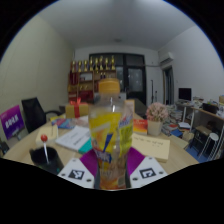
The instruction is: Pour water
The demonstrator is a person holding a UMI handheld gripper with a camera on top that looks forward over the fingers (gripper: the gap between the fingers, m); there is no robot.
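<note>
Bottle [109,135], yellow-labelled, text unreadable, clamped between jaws.

The bottle [109,135] stands between the gripper's [108,176] fingers, on the table [170,153]. Left of the bottle is a cup [44,156] with a lollipop [43,137] in it. Behind the bottle lie papers [152,146]. Far behind it stands a shelf [92,74].

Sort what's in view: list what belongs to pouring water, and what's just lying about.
For the job:
- bottle, orange cap, yellow label, upright between the fingers
- tool, fingers closed on the bottle's sides

Lying about:
- black cup beside the tool; may be the pour target, cannot tell
- papers on the table
- chair
- shelf at the back
</note>
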